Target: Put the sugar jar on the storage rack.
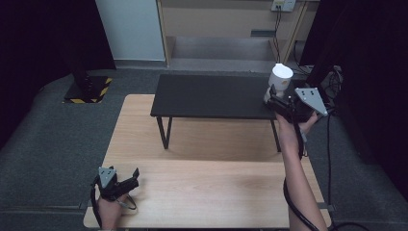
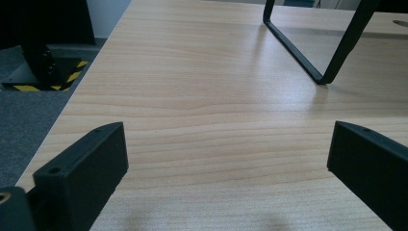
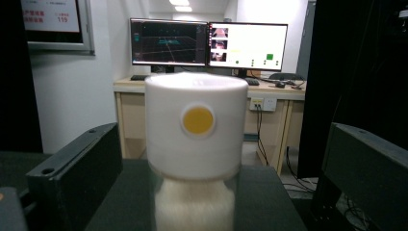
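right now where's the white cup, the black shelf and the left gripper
white cup (image 3: 195, 130), right gripper view, its side wall
black shelf (image 1: 207, 96), high view, its bare top
left gripper (image 1: 135, 173), high view, between its fingertips

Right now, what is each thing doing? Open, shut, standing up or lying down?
Left gripper: open, empty, low over the wooden table.
Right gripper: open, jaws either side of the white container, not squeezing it.
White container: upright on the black stand.
Monitors: switched on.

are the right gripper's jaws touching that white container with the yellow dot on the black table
Apart. In the right gripper view, the white container stands between the right gripper jaws, with dark table and background showing in a clear gap on each side.
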A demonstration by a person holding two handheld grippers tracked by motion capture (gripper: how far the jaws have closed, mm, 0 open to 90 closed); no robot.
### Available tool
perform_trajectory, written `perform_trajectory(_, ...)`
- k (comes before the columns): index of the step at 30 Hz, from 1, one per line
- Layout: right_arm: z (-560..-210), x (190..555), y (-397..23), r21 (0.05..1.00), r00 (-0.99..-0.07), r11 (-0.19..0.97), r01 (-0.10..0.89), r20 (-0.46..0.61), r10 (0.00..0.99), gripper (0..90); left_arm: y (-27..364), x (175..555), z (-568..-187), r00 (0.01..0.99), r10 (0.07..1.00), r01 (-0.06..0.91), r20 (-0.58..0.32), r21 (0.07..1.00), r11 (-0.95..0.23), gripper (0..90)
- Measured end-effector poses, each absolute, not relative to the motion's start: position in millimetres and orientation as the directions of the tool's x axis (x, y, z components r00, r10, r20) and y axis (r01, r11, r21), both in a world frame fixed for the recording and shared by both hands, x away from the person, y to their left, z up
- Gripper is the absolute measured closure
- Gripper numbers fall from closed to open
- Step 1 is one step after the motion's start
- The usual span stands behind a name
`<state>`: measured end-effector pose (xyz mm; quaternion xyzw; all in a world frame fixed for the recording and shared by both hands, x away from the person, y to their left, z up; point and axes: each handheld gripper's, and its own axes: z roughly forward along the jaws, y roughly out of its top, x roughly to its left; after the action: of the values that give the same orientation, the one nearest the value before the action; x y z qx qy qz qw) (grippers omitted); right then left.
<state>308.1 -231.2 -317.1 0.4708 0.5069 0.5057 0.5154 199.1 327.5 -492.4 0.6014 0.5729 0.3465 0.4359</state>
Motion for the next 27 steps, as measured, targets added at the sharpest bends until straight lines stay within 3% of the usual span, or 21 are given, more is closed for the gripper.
perform_trajectory(17,-368,266,-253,0.999,-0.058,0.009,-0.033,-0.011,0.998,0.4,329,199,-493,0.112,0.990,0.385,-0.085,0.922,0.036,0.0)
perform_trajectory(27,-412,235,-258,0.998,-0.051,0.046,-0.053,-0.048,0.998,0.4,329,198,-493,0.119,0.989,0.383,-0.087,0.923,0.035,0.0)
